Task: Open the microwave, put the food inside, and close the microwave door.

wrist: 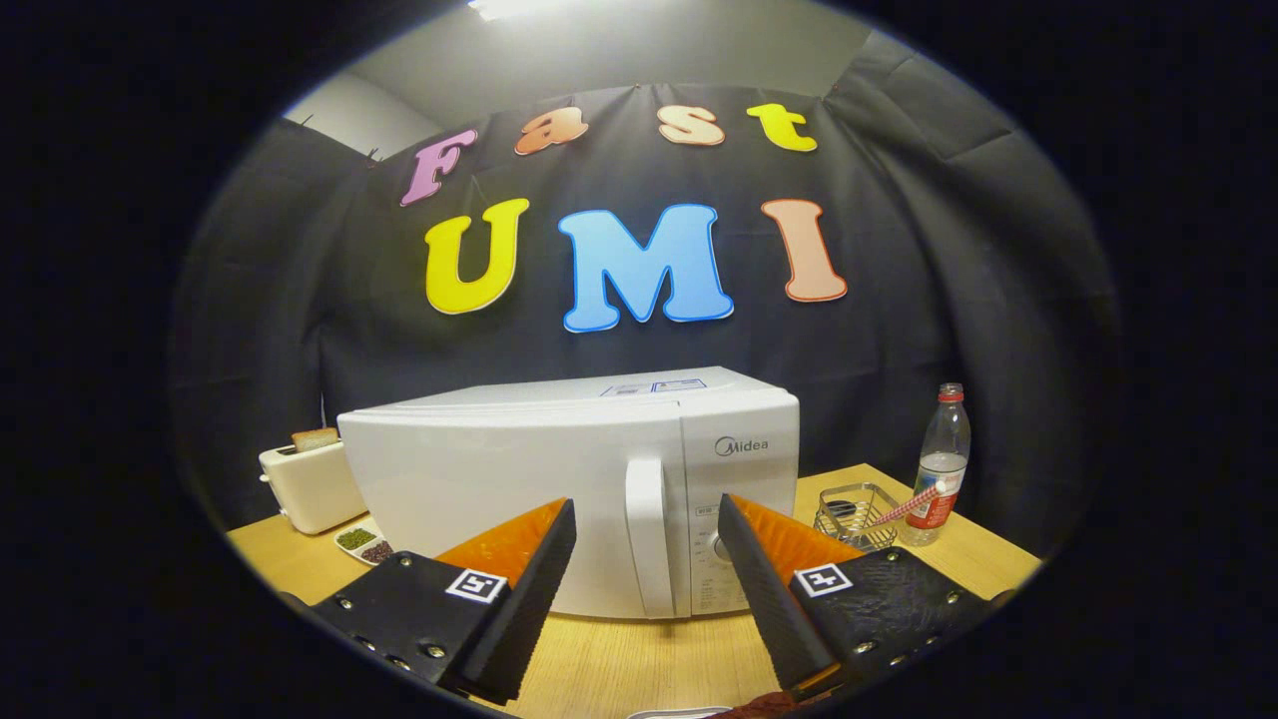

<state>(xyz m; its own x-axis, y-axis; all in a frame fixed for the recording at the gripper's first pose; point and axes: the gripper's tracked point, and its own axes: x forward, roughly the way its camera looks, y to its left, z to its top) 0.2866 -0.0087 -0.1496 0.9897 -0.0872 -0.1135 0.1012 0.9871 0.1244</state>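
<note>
A: From my remote feed, what can't you make out?

B: I can't see into the microwave (559, 479); its shut door hides the inside. The tool (647, 514) fingers cover its lower corners.

A: And left?

B: The microwave hides part of the toaster (310, 484), and the dish (364, 544) beside it is too small to tell the contents. Something at the near bench (639, 669) edge is cut off.

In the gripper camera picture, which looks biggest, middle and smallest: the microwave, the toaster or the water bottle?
1. Microwave, just beyond the open gripper.
2. Toaster.
3. Water bottle.
Toaster and bottle look close in size; unsure.
</note>
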